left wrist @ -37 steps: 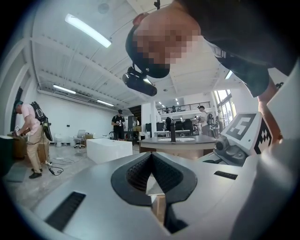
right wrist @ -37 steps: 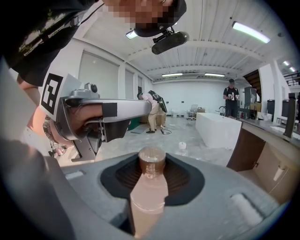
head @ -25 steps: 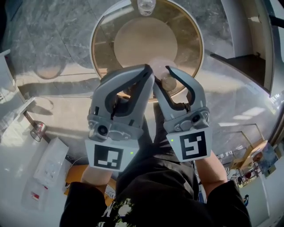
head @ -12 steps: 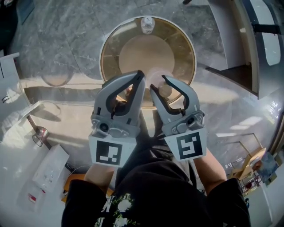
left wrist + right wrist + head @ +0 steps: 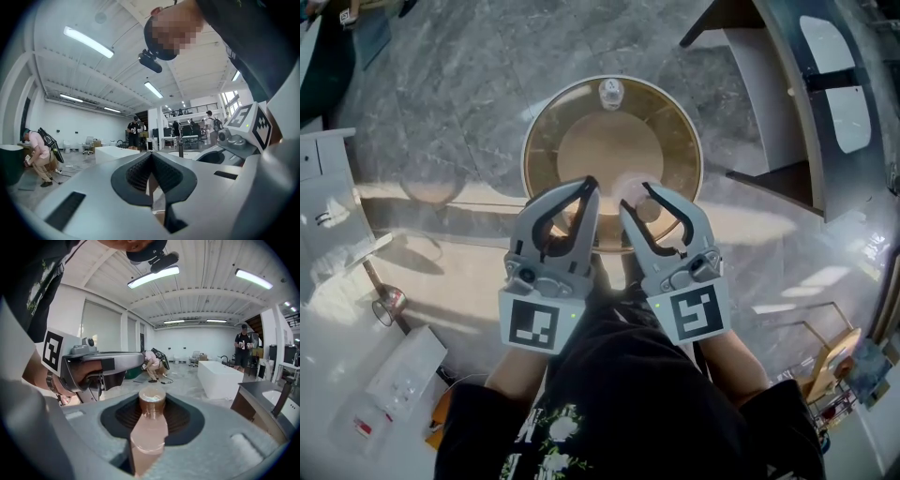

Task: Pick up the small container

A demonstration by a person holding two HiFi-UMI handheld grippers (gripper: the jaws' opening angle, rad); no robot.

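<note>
The small container is a pinkish translucent bottle with a brown cap. My right gripper is shut on it, the body pinched between the jaws and the cap standing out past them. It hangs in the air above the near rim of the round glass table. My left gripper is shut with nothing in it, held level beside the right one. In the left gripper view its jaws meet at the tips.
A clear glass jar stands at the table's far edge. A white cabinet and a white box lie to the left, a dark desk to the right. People stand across the hall.
The table and both grippers look smaller, as the head view has drawn away from them. The grippers stay side by side and the bottle stays in the right jaws.
</note>
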